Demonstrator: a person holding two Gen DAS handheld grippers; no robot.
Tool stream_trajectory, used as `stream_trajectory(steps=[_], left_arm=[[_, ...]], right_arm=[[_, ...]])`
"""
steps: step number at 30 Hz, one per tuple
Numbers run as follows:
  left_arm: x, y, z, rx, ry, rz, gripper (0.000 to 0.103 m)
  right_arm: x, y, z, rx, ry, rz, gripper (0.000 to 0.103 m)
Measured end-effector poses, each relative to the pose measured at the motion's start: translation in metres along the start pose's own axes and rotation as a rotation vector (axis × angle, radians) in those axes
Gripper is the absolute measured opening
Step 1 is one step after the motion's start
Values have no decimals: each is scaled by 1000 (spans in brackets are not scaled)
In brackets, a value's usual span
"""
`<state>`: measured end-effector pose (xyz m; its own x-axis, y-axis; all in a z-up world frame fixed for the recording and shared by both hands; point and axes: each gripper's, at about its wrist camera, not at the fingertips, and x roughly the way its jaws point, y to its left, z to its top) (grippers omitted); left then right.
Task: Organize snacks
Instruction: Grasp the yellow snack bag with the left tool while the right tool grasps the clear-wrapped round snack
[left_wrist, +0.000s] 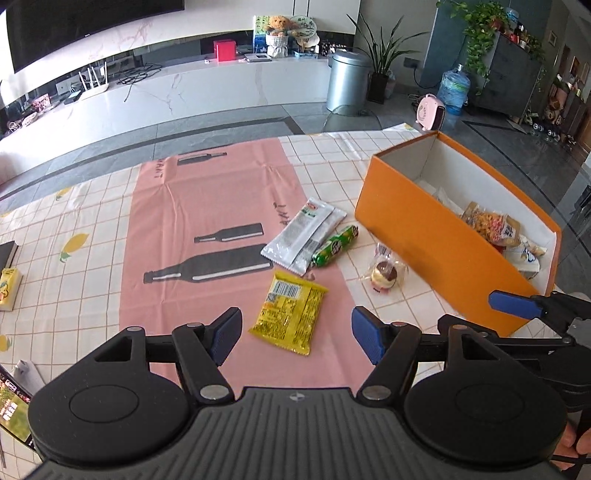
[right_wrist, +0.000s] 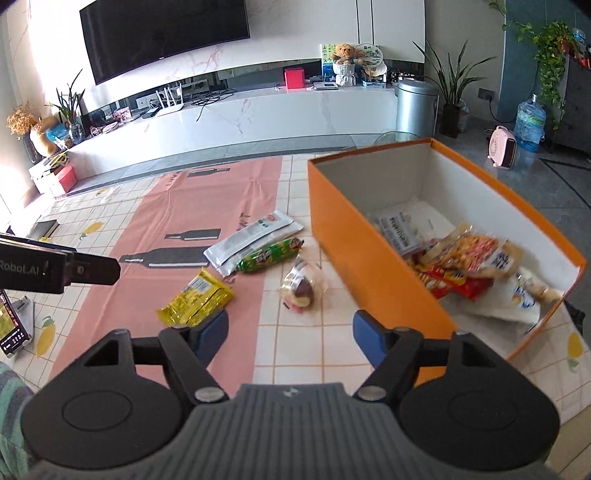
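An orange box (left_wrist: 436, 254) (right_wrist: 369, 258) stands open on the right of the table with several snack packs inside (right_wrist: 465, 262). On the cloth lie a yellow packet (left_wrist: 290, 312) (right_wrist: 195, 299), a white packet (left_wrist: 301, 236) (right_wrist: 251, 238), a green roll (left_wrist: 334, 245) (right_wrist: 269, 254) and a clear-wrapped cake (left_wrist: 384, 277) (right_wrist: 301, 288). My left gripper (left_wrist: 295, 332) is open and empty, just short of the yellow packet. My right gripper (right_wrist: 290, 332) is open and empty, in front of the wrapped cake. One of the right gripper's fingers (left_wrist: 513, 304) shows beside the box in the left wrist view.
A pink and checked tablecloth (left_wrist: 207, 206) covers the table. A yellow carton (left_wrist: 9, 288) and a phone (right_wrist: 11, 325) lie at the left edge. Beyond the table are a TV bench, a metal bin (left_wrist: 349, 79) and plants.
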<state>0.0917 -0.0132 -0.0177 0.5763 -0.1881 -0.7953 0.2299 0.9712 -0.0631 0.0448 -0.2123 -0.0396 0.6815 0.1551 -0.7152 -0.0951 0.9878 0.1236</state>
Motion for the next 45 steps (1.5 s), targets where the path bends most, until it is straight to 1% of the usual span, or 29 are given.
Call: stream_trajectory(steps=[2,5,8,13,14,16,19,22,27,32,35,39,45], left_arm=[[6,0,-4,12,7,-3,83],[16,-1,-7,32,17,-2,83],[26,0,-7,43,19,-13,84],[45,2,-7,70,38,-23,85],[50,3,-7,71,43,-22,85],[60,5,-8,66,58,-24,85],[74,8,-10,61,62,-22,85],[85,8,-11,82,59,-20,85],[106,8,-11,88,68,-26,86],[122,9,-13,114,59,-8,87],[129,7,-14,129,62,-13,87],[135,2,-15,154,43,-18,87],[144,2,-16,148,63,-10,87]], right_arm=[[6,3,-5,6,6,1,66],[15,7,-8,-7,17,18,64],[22,10,-6,-44,1,15,64],[39,13,-2,-147,-26,-18,58],[44,14,-2,-166,-25,-29,57],[54,15,-2,-197,-25,-47,51],[67,15,1,-229,-25,-54,49],[80,15,4,-262,-33,-58,49],[102,12,13,-296,-22,-61,49],[121,9,20,-291,-19,-62,49],[130,7,20,-284,-8,-53,49],[137,3,18,-257,2,-38,49],[140,1,15,-253,-2,-32,50]])
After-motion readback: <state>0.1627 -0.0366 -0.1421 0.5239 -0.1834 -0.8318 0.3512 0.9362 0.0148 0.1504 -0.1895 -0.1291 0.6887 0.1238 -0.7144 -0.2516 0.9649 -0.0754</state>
